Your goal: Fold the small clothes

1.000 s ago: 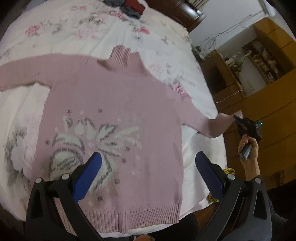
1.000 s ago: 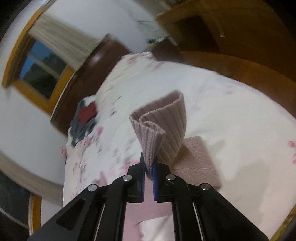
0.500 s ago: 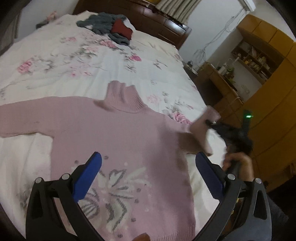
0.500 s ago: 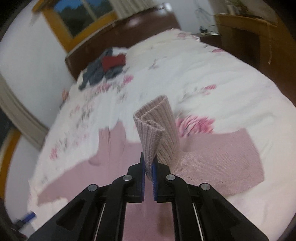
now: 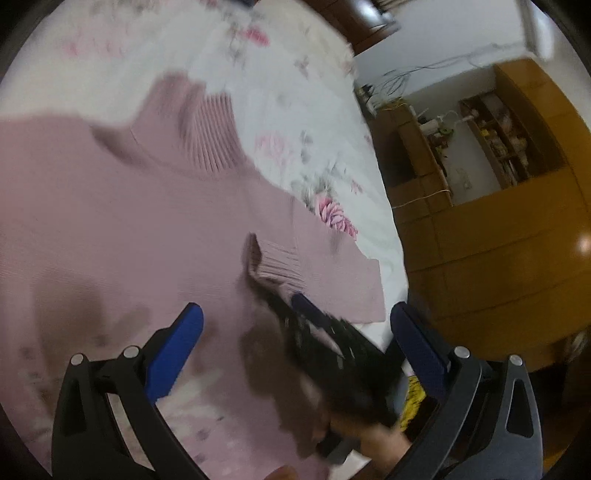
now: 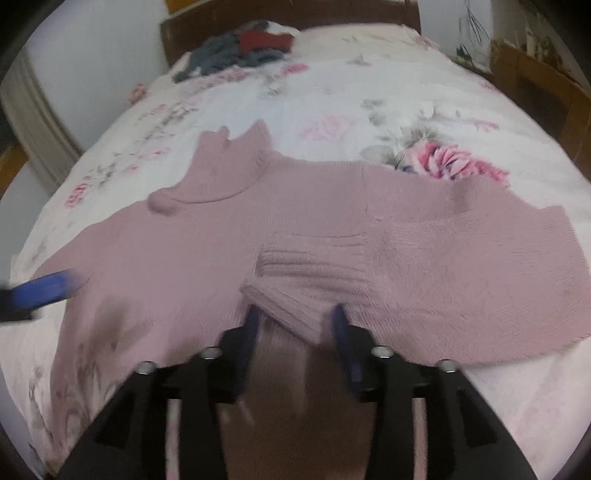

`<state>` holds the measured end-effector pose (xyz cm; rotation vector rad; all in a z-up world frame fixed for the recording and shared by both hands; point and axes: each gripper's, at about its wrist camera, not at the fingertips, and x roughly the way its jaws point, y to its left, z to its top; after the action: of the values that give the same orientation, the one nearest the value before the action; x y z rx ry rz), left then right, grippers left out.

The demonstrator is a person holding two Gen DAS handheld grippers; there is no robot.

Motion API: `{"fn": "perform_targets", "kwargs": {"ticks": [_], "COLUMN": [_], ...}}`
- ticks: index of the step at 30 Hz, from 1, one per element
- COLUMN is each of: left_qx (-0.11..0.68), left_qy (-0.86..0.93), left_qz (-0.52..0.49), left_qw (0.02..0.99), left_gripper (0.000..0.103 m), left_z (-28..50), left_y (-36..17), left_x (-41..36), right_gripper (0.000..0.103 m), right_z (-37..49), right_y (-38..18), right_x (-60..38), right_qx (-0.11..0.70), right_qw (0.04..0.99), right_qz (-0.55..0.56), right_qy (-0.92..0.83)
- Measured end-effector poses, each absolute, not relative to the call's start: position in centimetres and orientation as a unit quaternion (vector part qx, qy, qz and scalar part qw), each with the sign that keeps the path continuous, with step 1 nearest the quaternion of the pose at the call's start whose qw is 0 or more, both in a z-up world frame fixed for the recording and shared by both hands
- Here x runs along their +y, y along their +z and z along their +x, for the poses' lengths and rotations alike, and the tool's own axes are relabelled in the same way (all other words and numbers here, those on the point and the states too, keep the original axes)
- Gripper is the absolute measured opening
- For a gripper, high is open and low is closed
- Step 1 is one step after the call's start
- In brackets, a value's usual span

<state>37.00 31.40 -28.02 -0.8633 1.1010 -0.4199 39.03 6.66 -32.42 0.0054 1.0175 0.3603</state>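
A pink turtleneck sweater (image 5: 129, 221) (image 6: 314, 192) lies flat on the flowered bedspread (image 6: 369, 92), collar (image 6: 225, 166) toward the headboard. Its right sleeve is folded inward over the chest, and the ribbed cuff (image 6: 314, 269) (image 5: 277, 258) rests on the body. My right gripper (image 6: 295, 321) is open, its blue pads on either side of the cuff's loose corner. In the left wrist view it appears blurred, the right gripper (image 5: 295, 306) touching the cuff. My left gripper (image 5: 295, 332) hovers open above the sweater's lower front, holding nothing; one of its blue fingers (image 6: 40, 288) shows at the left edge.
A pile of grey and red clothes (image 6: 240, 48) lies by the dark headboard (image 6: 295, 14). Wooden cabinets (image 5: 498, 240) and a cluttered shelf (image 5: 498, 136) stand just past the bed's right edge. Something yellow (image 5: 413, 398) lies low by that edge.
The right gripper carried the sleeve cuff from the bed's right edge in over the chest, laid it down and opened. The left gripper tilted closer toward the sweater's upper part.
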Motion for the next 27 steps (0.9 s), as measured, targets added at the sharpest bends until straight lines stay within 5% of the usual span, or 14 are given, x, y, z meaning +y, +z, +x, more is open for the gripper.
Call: {"fn": "perform_targets", "kwargs": {"ticks": [13, 15, 17, 18, 27], "left_qx": [0.611, 0.614, 0.629, 0.631, 0.585], "left_qy": [-0.178, -0.174, -0.161, -0.158, -0.187], "left_qz": [-0.419, -0.412, -0.402, -0.401, -0.387], "left_qw": [0.648, 0.65, 0.646, 0.645, 0.687], "left_gripper": [0.097, 0.062, 0.013, 0.006, 0.006], "left_z": [44.0, 44.2, 44.6, 44.7, 44.6], "left_y": [-37.9, -37.7, -37.8, -37.9, -31.8], "left_x": [23.4, 23.3, 23.2, 23.5, 26.7], "right_gripper": [0.053, 0.053, 0.053, 0.053, 0.053], "right_z": [24.8, 24.3, 23.9, 23.8, 22.8], "right_y": [-30.8, -30.8, -30.6, -30.4, -29.7], "right_x": [-1.3, -1.7, -2.0, -2.1, -2.0], "right_qx": [0.481, 0.483, 0.48, 0.48, 0.478], "right_qw": [0.843, 0.839, 0.838, 0.837, 0.837], "right_qz": [0.167, 0.179, 0.188, 0.191, 0.189], "right_qy": [0.174, 0.175, 0.177, 0.18, 0.186]}}
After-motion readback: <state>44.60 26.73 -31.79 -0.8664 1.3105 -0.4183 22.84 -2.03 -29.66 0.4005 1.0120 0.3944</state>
